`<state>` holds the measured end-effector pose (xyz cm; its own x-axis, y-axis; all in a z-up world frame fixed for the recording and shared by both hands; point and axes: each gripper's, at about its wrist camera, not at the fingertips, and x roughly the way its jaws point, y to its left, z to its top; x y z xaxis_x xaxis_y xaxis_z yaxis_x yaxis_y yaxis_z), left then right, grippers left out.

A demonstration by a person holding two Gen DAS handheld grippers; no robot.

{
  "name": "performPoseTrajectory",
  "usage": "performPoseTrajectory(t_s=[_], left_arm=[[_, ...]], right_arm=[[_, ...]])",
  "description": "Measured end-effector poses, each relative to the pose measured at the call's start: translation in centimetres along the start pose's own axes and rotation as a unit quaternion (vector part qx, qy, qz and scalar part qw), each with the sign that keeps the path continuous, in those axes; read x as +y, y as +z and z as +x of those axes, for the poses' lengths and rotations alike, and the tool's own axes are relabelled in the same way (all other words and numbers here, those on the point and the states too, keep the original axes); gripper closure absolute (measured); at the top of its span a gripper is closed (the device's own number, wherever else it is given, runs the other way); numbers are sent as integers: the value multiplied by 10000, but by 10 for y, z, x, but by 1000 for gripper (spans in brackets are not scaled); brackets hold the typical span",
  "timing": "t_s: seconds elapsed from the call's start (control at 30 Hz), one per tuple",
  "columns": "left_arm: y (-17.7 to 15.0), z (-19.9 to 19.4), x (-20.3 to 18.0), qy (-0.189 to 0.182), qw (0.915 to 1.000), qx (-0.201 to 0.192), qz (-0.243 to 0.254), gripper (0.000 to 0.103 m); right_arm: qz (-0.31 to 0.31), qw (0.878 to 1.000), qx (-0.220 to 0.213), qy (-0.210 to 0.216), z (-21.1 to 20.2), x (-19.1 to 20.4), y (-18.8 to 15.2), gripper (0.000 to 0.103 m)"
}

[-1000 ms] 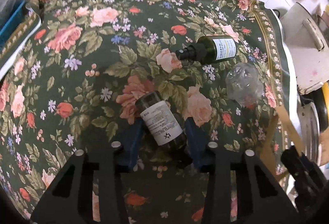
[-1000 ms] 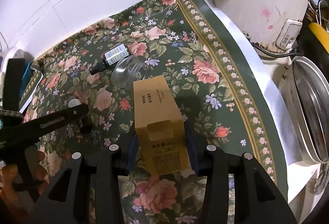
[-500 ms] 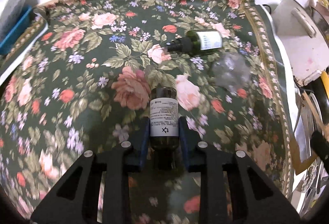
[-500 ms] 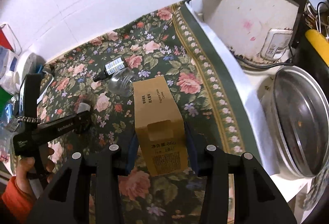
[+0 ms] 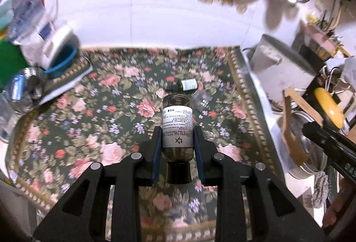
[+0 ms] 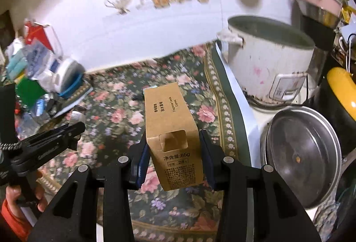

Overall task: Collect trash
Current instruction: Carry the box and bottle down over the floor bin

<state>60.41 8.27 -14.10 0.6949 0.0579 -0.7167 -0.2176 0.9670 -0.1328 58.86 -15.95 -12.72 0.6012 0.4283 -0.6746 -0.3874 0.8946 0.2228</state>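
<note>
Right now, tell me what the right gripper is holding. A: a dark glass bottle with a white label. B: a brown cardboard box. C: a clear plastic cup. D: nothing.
B: in the right wrist view the right gripper has its blue pads pressed on both sides of a brown cardboard box, held above the floral tablecloth.

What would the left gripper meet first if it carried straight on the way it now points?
Probably the small green bottle lying on the floral cloth, just beyond the held dark bottle; depth is uncertain.
</note>
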Motion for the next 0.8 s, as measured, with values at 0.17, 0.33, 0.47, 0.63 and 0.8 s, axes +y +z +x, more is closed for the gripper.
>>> performPoseTrajectory(t_s=[0.17,0.33,0.47,0.63,0.8], left_arm=[[-16,-56,3,-40,9995,-304,111,76],[-43,-91,16,-242,9987,-368,238,76],[-72,-112,34,-491,9976,-319,357,76],[-112,-141,59,-702,9958,-226,539,76],[-153,-165,80,-823,9940,-31,719,76]], right_arm=[[-41,9996,-188,224,-29,24,-9,65],[-71,9992,-302,240,-51,56,-32,65],[89,9993,-352,130,-66,79,-61,65],[391,9986,-341,-59,-84,111,-105,65],[679,9971,-237,-232,-97,138,-148,65]])
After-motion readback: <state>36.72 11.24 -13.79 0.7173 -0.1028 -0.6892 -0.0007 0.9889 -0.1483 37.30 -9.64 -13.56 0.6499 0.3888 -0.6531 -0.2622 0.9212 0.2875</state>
